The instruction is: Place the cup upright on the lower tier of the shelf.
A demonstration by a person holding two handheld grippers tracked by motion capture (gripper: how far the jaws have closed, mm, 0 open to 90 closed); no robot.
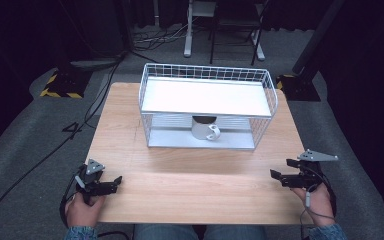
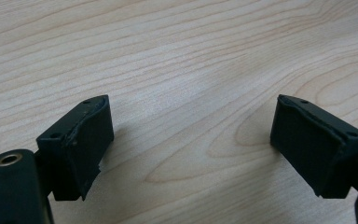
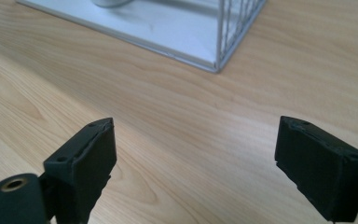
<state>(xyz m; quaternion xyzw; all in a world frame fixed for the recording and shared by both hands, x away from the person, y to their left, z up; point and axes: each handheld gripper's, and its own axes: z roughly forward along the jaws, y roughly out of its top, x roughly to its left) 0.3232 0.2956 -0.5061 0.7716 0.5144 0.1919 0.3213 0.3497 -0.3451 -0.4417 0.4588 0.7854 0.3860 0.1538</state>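
Note:
A white wire rack with two shelves stands at the back middle of the wooden table. A white mug sits on its lower shelf, handle toward me. My left gripper rests at the front left corner, held in a hand; in the left gripper view it stands open over bare wood. My right gripper is at the front right, its jaws pointing left toward the table's middle. In the right gripper view it is open with nothing between the jaws, and the rack's corner lies ahead.
Grey carpet surrounds the table, with black cables trailing on the left. Chair and desk legs stand behind the rack. Bare wood stretches between the two grippers and the rack's front.

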